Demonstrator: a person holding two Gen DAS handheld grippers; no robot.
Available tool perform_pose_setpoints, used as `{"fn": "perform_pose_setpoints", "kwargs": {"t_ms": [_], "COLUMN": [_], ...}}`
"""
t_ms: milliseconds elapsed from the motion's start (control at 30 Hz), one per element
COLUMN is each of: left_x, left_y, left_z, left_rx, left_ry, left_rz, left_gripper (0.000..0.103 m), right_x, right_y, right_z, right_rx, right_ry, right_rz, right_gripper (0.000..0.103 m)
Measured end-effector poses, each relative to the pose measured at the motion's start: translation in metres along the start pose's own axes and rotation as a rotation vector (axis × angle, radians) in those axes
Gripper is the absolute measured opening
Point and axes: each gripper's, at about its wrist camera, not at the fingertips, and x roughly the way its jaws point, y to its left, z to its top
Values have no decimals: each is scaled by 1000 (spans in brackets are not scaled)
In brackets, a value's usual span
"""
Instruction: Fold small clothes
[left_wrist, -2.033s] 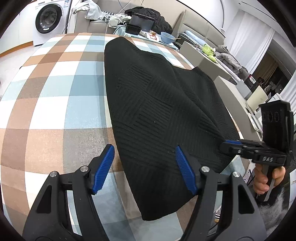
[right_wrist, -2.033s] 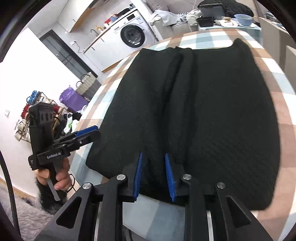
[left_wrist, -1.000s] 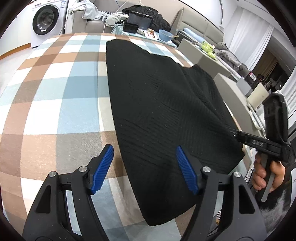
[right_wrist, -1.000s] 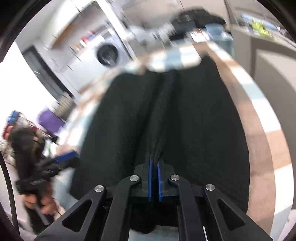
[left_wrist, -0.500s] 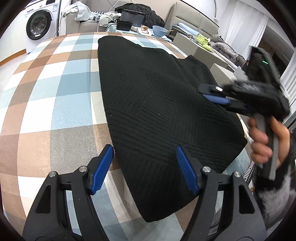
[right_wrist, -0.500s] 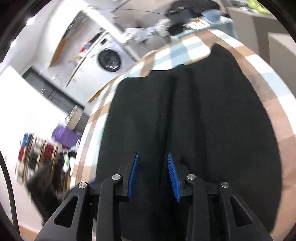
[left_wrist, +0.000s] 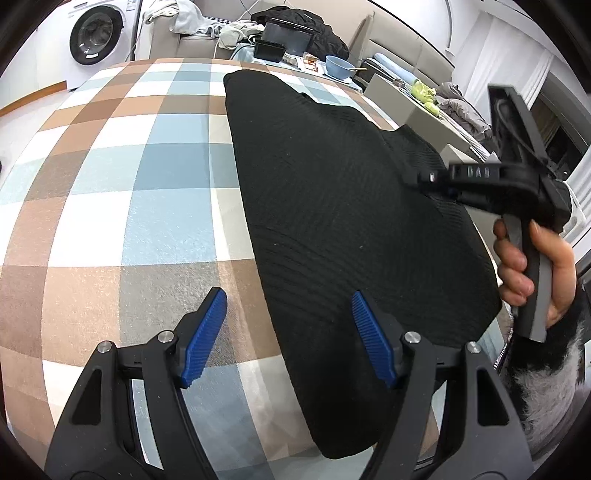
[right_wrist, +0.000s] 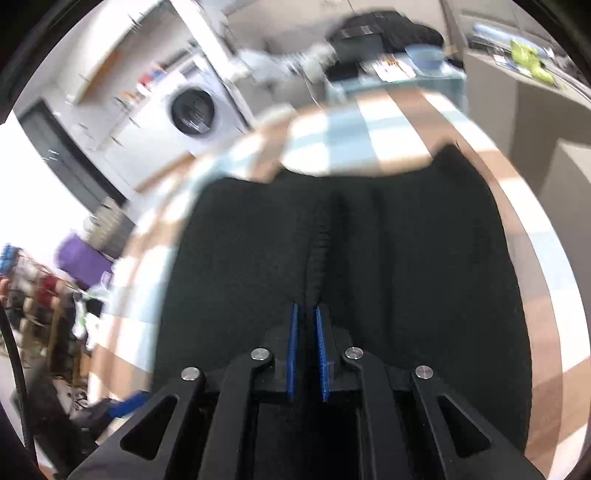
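With the black garment (left_wrist: 351, 221) spread on the checked table (left_wrist: 110, 177), the right claw (right_wrist: 307, 325), just closing, pinches a raised ridge of cloth while the left claw (left_wrist: 288, 332) hangs released over the near edge, so lift slowly, keeping the fold line straight.

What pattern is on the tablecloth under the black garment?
Checked squares of brown, blue, grey and white on the tablecloth; clearest in the left wrist view.

I can read only the letters "DAS" on the side of my right tongs (left_wrist: 417, 181). No other words are clear enough.
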Motion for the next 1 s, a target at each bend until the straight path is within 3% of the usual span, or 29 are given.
{"fn": "perform_pose_setpoints", "kwargs": {"t_ms": [67, 133, 233, 267, 367, 467, 567, 633, 700, 833, 933, 1000], "left_x": [-1, -2, -4, -4, -3, -5, -9, -5, 0, 11, 23, 28], "left_y": [0, 1, 0, -1, -3, -4, -5, -4, -3, -4, -4, -3], "left_z": [-1, -3, -5, -6, -6, -4, -4, -2, 0, 11, 24, 30], "left_rx": [-1, -3, -3, -3, -6, -11, -15, -22, -35, -50, -78, -94], "left_ry": [2, 4, 3, 2, 2, -2, -15, -6, 1, -9, -15, -23], "left_rz": [-1, -5, -6, -8, -18, -17, -29, -24, -25, -41, -42, -27], "left_gripper": [68, 68, 68, 68, 68, 68, 68, 68, 68, 67, 47, 21], "right_x": [-7, -17, -29, -32, -36, -57, -58, -48, -53, -62, -58, -57], "right_y": [-5, -8, -15, -16, -10, -7, -9, -18, -24, -32, -36, -38], "right_z": [-12, -29, -53, -61, -73, -76, -79, -80, -84, -94, -94, -96], "right_rx": [25, 31, 39, 27, -27, -44, -46, -15, 11, -13, -10, -3], "right_ry": [-6, 7, 18, 4, -30, -118, -121, -57, -83, -109, -113, -118], "right_rz": [76, 152, 242, 226, 116, 170, 70, 49, 103, 76, 68, 53], "right_gripper": [15, 28, 31, 31, 11, 9, 9, 14, 18, 35, 36, 37]}}
